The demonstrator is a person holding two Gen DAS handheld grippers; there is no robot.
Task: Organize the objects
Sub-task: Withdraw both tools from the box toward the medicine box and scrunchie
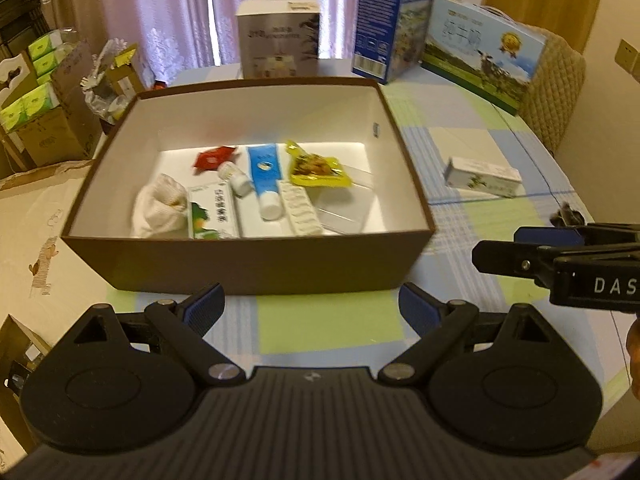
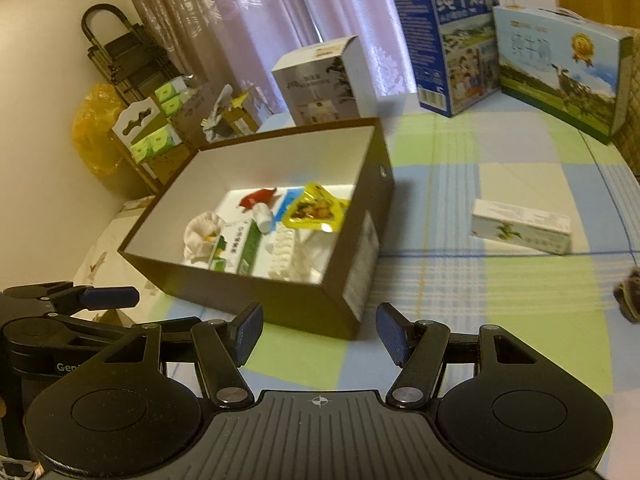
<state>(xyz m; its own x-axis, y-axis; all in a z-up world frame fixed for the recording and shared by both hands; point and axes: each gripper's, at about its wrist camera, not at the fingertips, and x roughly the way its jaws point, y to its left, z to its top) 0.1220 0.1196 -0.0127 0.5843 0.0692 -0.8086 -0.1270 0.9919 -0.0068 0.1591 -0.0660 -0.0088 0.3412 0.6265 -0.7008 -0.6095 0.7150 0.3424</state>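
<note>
An open brown box point(image 1: 256, 268) point(image 2: 360, 280) with white inside stands on the checked tablecloth. In it lie a white cloth point(image 1: 158, 208), a green-and-white carton point(image 1: 212, 214), a blue tube point(image 1: 264, 176), a small white bottle point(image 1: 236, 178), a red packet point(image 1: 212, 158), a yellow snack pouch point(image 1: 316, 168) point(image 2: 312, 208) and a white blister strip point(image 1: 300, 212). A small white carton point(image 1: 484, 178) point(image 2: 522, 226) lies on the cloth to the box's right. My left gripper point(image 1: 310, 308) is open in front of the box, holding nothing. My right gripper point(image 2: 320, 336) is open near the box's front right corner.
Milk cartons point(image 1: 394, 20) point(image 2: 560, 64) and a grey box point(image 1: 278, 40) stand at the table's far side. Cardboard boxes with green tissue packs point(image 1: 32, 100) are stacked on the left beyond the table. A dark object point(image 2: 628, 296) sits at the right table edge.
</note>
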